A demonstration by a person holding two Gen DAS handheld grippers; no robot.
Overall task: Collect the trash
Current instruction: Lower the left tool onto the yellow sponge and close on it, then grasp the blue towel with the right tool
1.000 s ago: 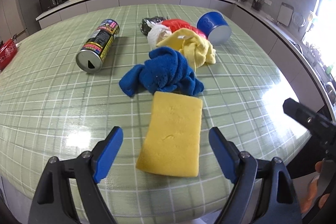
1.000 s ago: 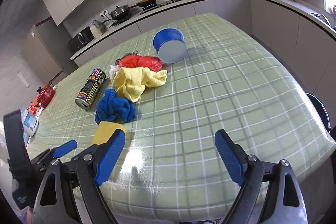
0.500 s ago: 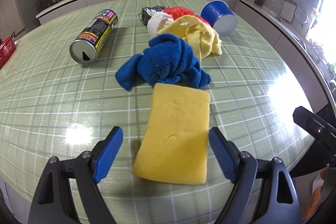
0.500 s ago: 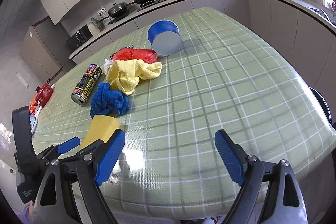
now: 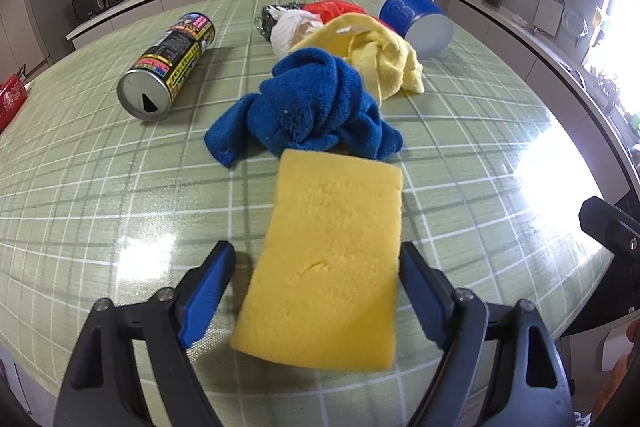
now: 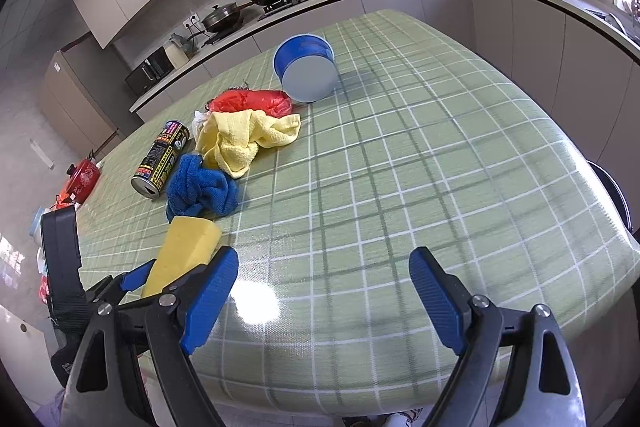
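Note:
A yellow sponge (image 5: 328, 267) lies flat on the green checked table (image 5: 480, 155), and my left gripper (image 5: 316, 255) straddles its near half. The jaws are closing: the right pad (image 5: 416, 279) is at the sponge's edge, while a gap remains at the left pad. Behind the sponge lie a crumpled blue cloth (image 5: 312, 107), a yellow cloth (image 5: 384, 59), a drink can (image 5: 168, 63) on its side and a tipped blue cup (image 5: 420, 23). My right gripper (image 6: 324, 259) hangs open over bare table near the front edge, to the right of the sponge (image 6: 184, 251).
A red bag (image 5: 336, 7), a white bag (image 5: 292, 27) and a dark wad (image 5: 268, 17) sit behind the cloths. Kitchen counters with pans and a hob run along the back. A red kettle (image 6: 82, 179) stands off the table's left side.
My left gripper has sunk towards the table so the sponge now sits between its fingers, and the jaws have narrowed. The right gripper has held still.

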